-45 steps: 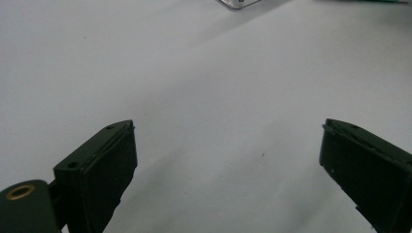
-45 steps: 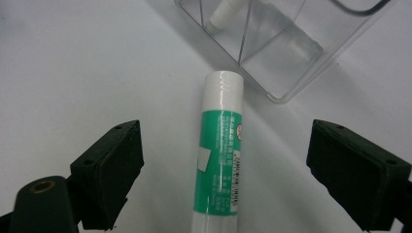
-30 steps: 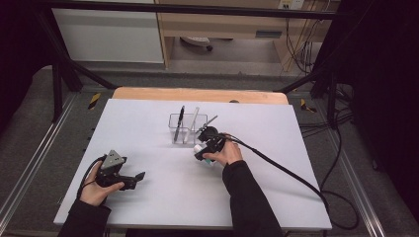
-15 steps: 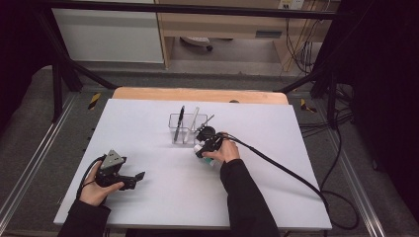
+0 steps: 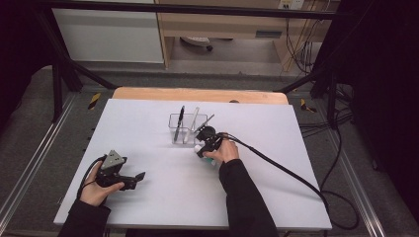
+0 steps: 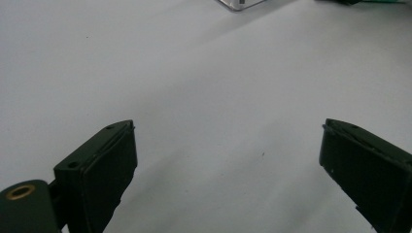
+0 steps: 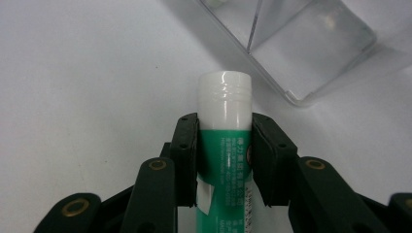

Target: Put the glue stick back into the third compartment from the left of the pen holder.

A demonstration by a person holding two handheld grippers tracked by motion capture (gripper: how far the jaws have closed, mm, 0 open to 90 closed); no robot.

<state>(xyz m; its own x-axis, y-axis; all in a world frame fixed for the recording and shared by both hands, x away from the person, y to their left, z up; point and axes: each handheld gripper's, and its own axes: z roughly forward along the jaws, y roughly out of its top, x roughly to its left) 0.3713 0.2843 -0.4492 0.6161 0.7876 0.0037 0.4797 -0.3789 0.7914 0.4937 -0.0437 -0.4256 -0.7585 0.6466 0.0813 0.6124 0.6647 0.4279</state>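
The right gripper (image 7: 224, 160) lay low over the desk (image 5: 148, 123), its fingers (image 7: 187, 155) having just closed, grasping a glue stick (image 7: 225, 126) beside the clear organizer (image 5: 188, 129); the left gripper (image 6: 228, 174) rested with fingers released.

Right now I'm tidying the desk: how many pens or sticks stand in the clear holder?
3 in the clear holder: a black pen at its left, a pale stick in the middle, a grey one leaning right. More may be hidden.
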